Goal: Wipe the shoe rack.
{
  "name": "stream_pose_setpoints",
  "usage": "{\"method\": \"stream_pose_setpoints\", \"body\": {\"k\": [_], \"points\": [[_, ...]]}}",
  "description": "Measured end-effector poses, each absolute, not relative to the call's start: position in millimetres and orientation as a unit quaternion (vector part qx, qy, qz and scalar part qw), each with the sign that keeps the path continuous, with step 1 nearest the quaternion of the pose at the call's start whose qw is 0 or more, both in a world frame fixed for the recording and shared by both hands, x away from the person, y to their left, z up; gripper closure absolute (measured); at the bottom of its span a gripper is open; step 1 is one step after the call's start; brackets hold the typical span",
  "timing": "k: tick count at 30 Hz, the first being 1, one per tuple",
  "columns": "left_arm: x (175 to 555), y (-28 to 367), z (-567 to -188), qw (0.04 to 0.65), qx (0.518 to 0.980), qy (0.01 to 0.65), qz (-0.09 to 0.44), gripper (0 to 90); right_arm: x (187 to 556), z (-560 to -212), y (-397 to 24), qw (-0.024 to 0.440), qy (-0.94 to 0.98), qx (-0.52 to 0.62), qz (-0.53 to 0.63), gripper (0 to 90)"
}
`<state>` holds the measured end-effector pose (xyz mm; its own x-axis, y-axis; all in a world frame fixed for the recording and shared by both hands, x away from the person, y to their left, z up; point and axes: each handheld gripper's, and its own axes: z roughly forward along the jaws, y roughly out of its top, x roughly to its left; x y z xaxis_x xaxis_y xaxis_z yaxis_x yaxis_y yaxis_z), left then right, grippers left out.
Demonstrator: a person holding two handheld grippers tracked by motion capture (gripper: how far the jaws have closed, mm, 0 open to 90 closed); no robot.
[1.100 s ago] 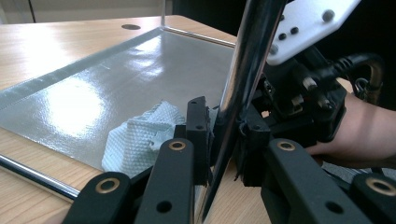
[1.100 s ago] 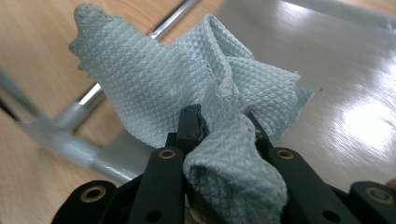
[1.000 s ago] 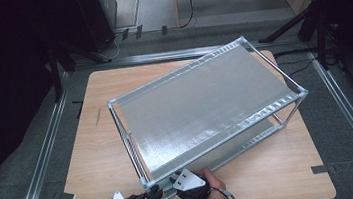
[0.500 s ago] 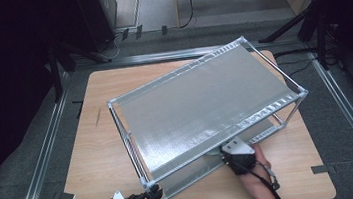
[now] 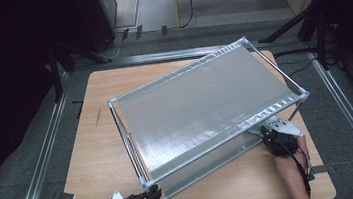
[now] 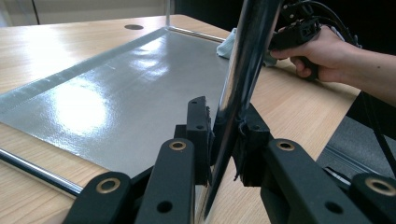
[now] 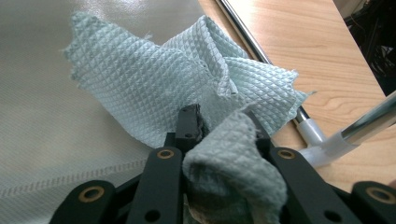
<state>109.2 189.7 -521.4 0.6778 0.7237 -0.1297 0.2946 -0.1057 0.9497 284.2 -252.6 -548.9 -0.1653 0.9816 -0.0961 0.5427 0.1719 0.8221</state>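
Note:
A two-tier metal shelf rack [image 5: 205, 106] stands askew on the wooden table [image 5: 89, 149]. My left gripper [image 5: 151, 195] is at the rack's near left corner, shut on the chrome corner post [image 6: 243, 70]; its jaws [image 6: 224, 126] clamp the post from both sides. My right gripper [image 5: 267, 130] reaches under the top shelf at the near right corner. It is shut on a pale green waffle-weave cloth [image 7: 154, 88], which lies bunched on the grey lower shelf [image 7: 42, 116]. The left gripper view shows that cloth [image 6: 228, 46] and the person's right hand [image 6: 327, 51] beyond the post.
The rack's chrome side rail [image 7: 252, 42] and a clear plastic corner joint [image 7: 322, 144] lie just right of the cloth. Bare table runs along the near edge [image 5: 235, 188] and the left side. Metal floor rails [image 5: 45, 154] flank the table.
My right gripper has swept with the cloth from beside the left gripper along the rack's near side to its right corner. The left gripper has stayed on the post.

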Motion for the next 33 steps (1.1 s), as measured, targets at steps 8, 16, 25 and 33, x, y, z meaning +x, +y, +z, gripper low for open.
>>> {"method": "stream_pose_setpoints", "body": {"k": [8,16,25,33], "points": [[109.9,190.1,-521.6,0.568,0.718,0.356,0.189,78.8,271.8,-551.3,-200.9,0.302,0.734,0.501,0.346,75.5],[109.9,189.6,-521.9,0.569,0.716,0.357,0.187,78.8,244.6,-552.8,-112.9,0.246,0.793,0.409,0.378,75.6],[109.2,186.4,-522.2,0.571,0.718,0.353,0.185,78.8,195.5,-554.5,-27.4,0.201,0.838,0.310,0.402,75.8],[109.1,186.4,-521.9,0.569,0.719,0.352,0.186,78.9,211.8,-554.5,-51.4,0.215,0.829,0.332,0.396,75.5]]}}
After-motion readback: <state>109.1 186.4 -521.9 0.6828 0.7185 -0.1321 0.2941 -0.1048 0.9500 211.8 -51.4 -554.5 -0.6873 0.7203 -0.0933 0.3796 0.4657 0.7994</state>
